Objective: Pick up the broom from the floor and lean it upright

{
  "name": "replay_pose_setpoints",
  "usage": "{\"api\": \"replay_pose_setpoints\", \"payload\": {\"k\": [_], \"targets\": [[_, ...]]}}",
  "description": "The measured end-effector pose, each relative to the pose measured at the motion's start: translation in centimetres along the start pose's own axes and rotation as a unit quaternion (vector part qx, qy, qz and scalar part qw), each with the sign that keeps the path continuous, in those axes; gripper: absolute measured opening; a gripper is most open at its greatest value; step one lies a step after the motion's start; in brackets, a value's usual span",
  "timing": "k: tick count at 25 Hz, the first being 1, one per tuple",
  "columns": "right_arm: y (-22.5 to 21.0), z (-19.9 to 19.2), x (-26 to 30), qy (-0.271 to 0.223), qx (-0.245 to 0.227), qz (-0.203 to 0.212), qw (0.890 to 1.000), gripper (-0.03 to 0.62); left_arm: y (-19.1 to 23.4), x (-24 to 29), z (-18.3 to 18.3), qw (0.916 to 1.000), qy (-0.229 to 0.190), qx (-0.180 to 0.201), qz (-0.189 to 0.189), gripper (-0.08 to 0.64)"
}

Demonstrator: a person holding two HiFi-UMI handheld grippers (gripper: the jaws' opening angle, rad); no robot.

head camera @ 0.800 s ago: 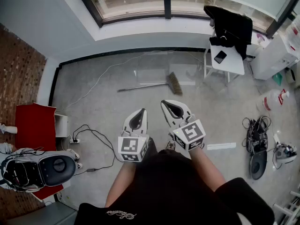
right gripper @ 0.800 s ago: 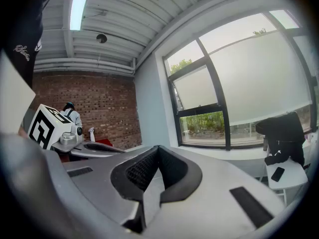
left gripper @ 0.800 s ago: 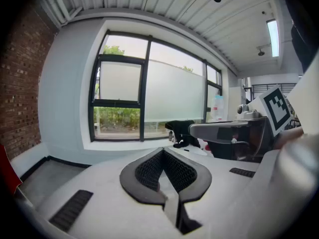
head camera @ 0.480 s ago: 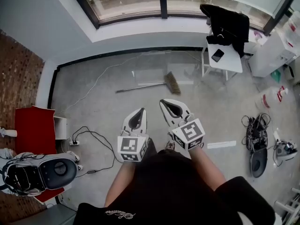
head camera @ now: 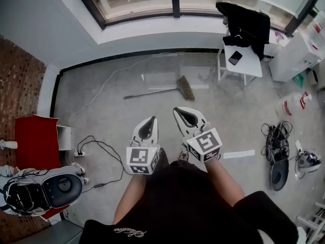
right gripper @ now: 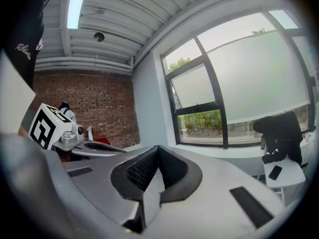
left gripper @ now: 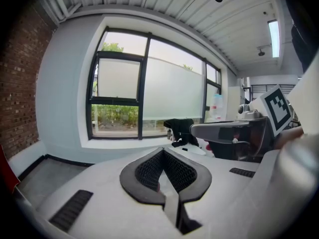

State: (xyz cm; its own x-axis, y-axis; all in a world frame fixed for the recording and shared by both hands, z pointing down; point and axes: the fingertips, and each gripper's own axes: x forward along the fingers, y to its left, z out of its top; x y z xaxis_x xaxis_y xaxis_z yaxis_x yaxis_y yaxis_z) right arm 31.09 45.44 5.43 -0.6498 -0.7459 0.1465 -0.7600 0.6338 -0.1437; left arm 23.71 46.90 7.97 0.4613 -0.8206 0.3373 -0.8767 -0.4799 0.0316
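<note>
The broom (head camera: 161, 89) lies flat on the grey floor below the window, its thin handle running left and its brown bristle head at the right. Both grippers hover side by side in front of the person, well short of the broom. My left gripper (head camera: 151, 121) is shut with nothing in it, seen also in its own view as the left gripper (left gripper: 162, 152). My right gripper (head camera: 181, 111) is shut and empty too, and in the right gripper view the right gripper (right gripper: 157, 149) points toward the window wall.
A white table (head camera: 242, 64) with a black jacket (head camera: 247, 23) and a phone stands right of the broom head. A white cable (head camera: 109, 79) trails across the floor. A red cabinet (head camera: 35, 139), a power strip with black cords (head camera: 81, 152), a white jug (head camera: 293, 104) and gear at right.
The head view has drifted slightly, so the broom and table sit a little higher and further left in the picture. Both grippers keep their places and stay shut.
</note>
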Motion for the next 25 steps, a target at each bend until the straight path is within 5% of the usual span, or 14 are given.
{"api": "replay_pose_setpoints", "payload": {"k": [13,25], "targets": [[0.4,-2.0,3.8,0.029,0.018,0.011,0.999,0.008,4.4,0.2,-2.7,0.9988,0.025,-0.036,0.024,0.006],[4.4,-1.3,18.9,0.067,-0.002,0.032,0.997,0.008,19.8,1.8,-2.7,0.9967,0.025,-0.068,0.037,0.006]]}}
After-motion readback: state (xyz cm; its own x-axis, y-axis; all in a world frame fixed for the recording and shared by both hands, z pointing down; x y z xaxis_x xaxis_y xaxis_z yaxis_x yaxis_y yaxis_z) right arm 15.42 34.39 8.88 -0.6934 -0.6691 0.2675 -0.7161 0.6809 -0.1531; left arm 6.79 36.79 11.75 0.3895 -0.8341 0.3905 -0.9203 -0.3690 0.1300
